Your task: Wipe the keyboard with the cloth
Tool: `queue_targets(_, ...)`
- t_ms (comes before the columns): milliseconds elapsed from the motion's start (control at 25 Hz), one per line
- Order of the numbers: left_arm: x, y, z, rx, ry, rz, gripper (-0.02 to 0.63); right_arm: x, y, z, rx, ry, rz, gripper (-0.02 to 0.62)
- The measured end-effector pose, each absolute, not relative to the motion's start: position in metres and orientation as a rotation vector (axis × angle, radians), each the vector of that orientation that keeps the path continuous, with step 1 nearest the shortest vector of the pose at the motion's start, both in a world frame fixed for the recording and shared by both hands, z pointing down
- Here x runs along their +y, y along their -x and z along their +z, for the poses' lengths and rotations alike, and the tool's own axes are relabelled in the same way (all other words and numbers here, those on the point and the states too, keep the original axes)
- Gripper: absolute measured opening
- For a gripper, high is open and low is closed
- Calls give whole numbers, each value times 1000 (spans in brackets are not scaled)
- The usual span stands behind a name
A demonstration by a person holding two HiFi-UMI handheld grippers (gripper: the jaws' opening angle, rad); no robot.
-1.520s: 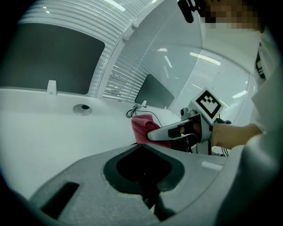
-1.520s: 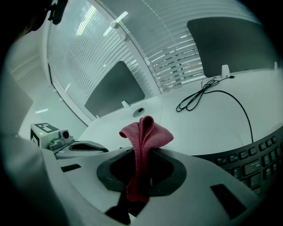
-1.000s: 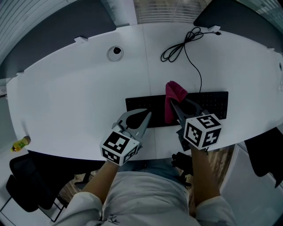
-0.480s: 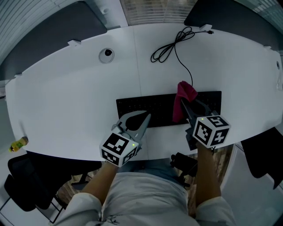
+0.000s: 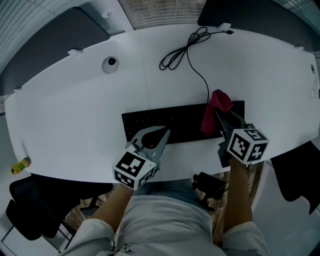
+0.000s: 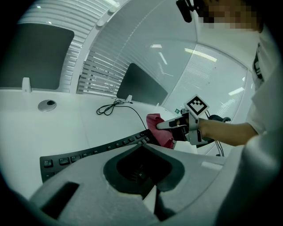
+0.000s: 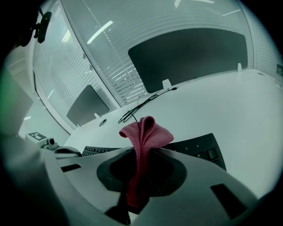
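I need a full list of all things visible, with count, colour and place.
table: one, white, centre
keyboard: one, black, table's near edge
cloth: one, pink, over keyboard's right part
cable: one, black, beyond keyboard
grommet: one, grey, table's far left
bottle: one, yellow, below table's left end
chair: one, black, bottom left
panels: two, dark, behind table
left claw: one, grey, shut, empty, at keyboard's near edge
right claw: one, grey, shut on cloth

- A white oval table [image 5: 75,100] fills the head view, with a round grommet [image 5: 111,63] at 11 o'clock.
- Dark panels [image 5: 55,45] stand along its far edge.
- Slatted blinds [image 5: 160,10] show at 12 o'clock.
- A black chair [image 5: 22,210] sits at 8 o'clock.
- Strip lights [image 7: 99,32] glow overhead.
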State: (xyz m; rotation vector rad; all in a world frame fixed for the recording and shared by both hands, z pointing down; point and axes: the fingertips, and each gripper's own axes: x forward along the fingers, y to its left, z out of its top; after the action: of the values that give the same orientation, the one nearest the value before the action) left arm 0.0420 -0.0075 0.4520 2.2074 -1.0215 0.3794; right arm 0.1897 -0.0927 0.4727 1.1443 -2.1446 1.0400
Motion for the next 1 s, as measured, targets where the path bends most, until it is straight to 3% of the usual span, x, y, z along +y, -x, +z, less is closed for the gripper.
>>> queue_targets(1000, -20, -74, 456, -997, -2213, 405, 11, -124, -296, 471, -2055, -1361, 1033, 60)
